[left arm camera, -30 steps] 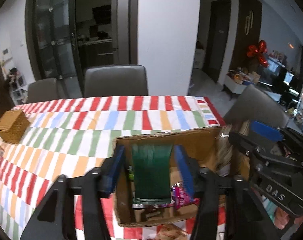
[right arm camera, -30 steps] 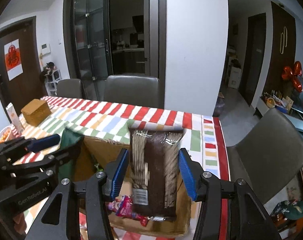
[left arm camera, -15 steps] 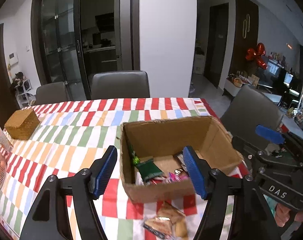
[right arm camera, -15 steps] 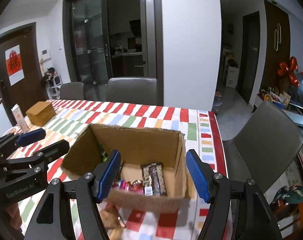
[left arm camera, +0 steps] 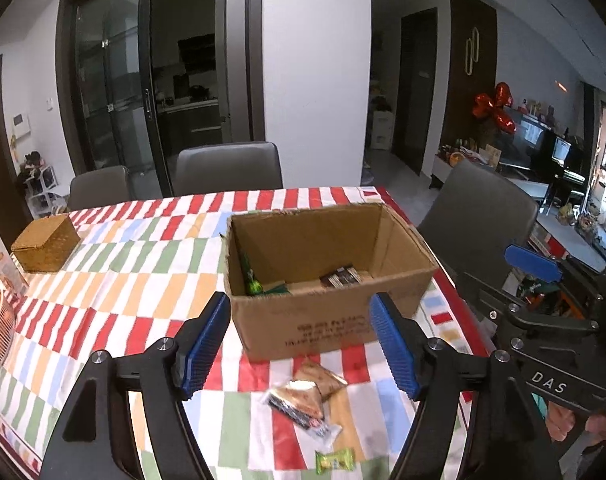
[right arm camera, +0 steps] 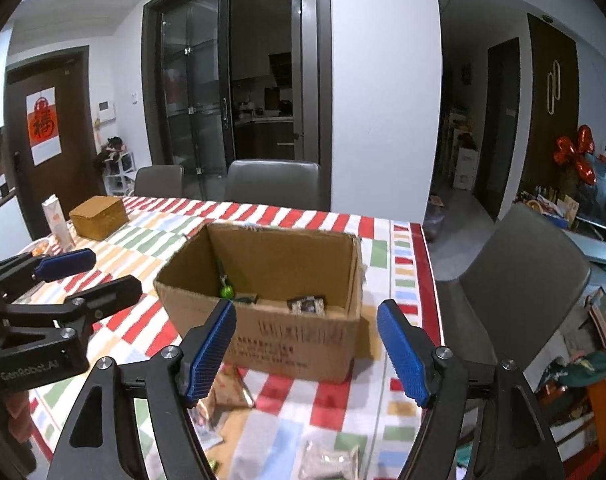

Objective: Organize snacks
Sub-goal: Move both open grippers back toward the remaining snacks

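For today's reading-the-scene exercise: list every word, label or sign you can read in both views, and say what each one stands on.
"DAS": white letters on the right gripper's black body, left wrist view.
"GenRobot.AI": faint print on the left gripper's body, right wrist view.
"福": red poster on the brown door.
Dark print on the cardboard box: too blurred to read.
Snack wrappers on the tablecloth: print unreadable.
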Demonstrator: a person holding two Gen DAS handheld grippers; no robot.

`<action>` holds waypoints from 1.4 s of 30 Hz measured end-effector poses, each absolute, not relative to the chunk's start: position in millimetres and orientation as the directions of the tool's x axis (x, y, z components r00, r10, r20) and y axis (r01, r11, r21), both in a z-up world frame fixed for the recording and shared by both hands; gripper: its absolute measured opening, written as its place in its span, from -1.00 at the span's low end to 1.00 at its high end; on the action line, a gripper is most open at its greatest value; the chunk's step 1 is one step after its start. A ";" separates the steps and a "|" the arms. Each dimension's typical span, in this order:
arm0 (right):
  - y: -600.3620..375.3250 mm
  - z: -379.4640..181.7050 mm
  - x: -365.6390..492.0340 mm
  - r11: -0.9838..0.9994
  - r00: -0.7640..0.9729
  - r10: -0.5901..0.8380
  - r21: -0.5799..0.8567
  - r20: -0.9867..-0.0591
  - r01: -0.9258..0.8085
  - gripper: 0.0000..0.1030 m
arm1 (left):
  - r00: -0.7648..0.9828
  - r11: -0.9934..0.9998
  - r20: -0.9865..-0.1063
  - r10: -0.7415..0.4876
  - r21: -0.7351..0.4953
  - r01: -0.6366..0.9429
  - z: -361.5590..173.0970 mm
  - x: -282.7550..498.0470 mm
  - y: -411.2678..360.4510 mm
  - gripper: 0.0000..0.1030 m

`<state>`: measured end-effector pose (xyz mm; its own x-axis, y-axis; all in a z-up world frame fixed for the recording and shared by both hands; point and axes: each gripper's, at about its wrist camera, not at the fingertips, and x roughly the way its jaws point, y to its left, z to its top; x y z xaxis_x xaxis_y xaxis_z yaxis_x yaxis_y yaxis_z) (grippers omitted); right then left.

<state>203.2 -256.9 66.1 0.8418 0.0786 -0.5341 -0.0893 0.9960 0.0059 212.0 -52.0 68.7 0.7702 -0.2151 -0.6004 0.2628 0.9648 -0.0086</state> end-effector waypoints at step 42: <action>-278.2 -73.9 162.4 0.998 0.600 0.031 -0.005 -0.799 -0.059 0.45 | 0.460 0.961 -0.869 -0.182 -0.059 0.269 -97.9 159.9 -58.9 0.42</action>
<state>162.4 -278.2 -73.9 0.5999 0.0313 -0.7995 -0.0593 0.9982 -0.0054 159.9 -58.9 -97.9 0.4597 -0.1816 -0.8693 0.2691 0.9613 -0.0585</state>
